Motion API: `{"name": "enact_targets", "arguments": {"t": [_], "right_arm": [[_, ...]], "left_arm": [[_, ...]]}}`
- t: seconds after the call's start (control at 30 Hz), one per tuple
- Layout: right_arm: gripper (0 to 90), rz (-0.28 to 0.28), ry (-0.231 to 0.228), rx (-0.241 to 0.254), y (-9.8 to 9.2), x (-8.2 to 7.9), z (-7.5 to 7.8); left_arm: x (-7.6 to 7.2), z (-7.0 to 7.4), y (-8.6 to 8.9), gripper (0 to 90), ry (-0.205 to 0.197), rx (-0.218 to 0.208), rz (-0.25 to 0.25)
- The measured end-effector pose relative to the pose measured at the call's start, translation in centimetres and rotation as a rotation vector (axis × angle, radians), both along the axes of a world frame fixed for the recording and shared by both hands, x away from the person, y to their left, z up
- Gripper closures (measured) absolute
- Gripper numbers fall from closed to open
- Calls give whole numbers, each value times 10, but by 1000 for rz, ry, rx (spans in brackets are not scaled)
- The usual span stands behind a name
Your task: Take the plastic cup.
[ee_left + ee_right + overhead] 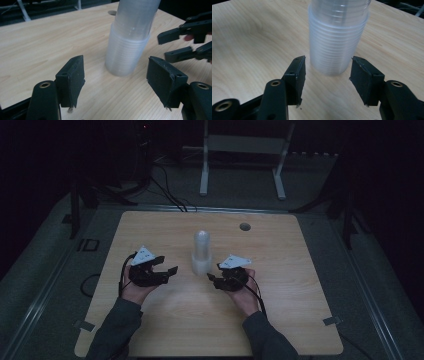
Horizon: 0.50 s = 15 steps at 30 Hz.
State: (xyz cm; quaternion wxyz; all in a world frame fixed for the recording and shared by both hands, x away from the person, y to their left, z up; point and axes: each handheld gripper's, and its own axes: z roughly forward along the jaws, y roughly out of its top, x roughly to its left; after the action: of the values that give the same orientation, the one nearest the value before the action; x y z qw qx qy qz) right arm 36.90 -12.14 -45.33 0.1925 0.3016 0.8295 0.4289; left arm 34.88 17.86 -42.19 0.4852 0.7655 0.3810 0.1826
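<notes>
A tall stack of clear plastic cups (pixel 201 251) stands upside down near the middle of the wooden table (pixel 150 235). My left gripper (pixel 169 269) is open just left of it, jaws pointing toward the stack (pixel 130 40), which rises a short way ahead of the jaws. My right gripper (pixel 214 272) is open just right of the stack's base, and the stack (pixel 337 37) sits close beyond its jaws. Nothing is held. The right gripper (pixel 175 46) also appears at the right edge of the left gripper view.
A round cable hole (pixel 244 226) lies in the table's far right part. A white metal frame (pixel 242 150) stands on the floor behind the table, with dark cables (pixel 167 190) and stands to the left. The surroundings are dim.
</notes>
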Motion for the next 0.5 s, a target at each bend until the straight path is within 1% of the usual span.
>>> {"name": "enact_targets", "arguments": {"t": [0.07,0.17,0.23,0.27,0.33,0.5], "right_arm": [[412,-14,-7,-6,2,3,0],[408,-20,-7,-6,3,6,1],[383,-19,-15,-8,5,8,3],[357,-24,-20,-7,6,9,4],[306,-32,-21,-8,8,12,5],[266,-18,-15,-1,13,18,7]], "left_arm": [[2,4,-2,306,-7,8,-6],[5,10,-6,306,-15,18,-18],[7,13,-8,306,-11,6,-28],[9,16,-9,306,-4,-9,-40],[10,21,-11,305,-5,-17,-50],[18,30,-20,294,-17,0,-72]]}}
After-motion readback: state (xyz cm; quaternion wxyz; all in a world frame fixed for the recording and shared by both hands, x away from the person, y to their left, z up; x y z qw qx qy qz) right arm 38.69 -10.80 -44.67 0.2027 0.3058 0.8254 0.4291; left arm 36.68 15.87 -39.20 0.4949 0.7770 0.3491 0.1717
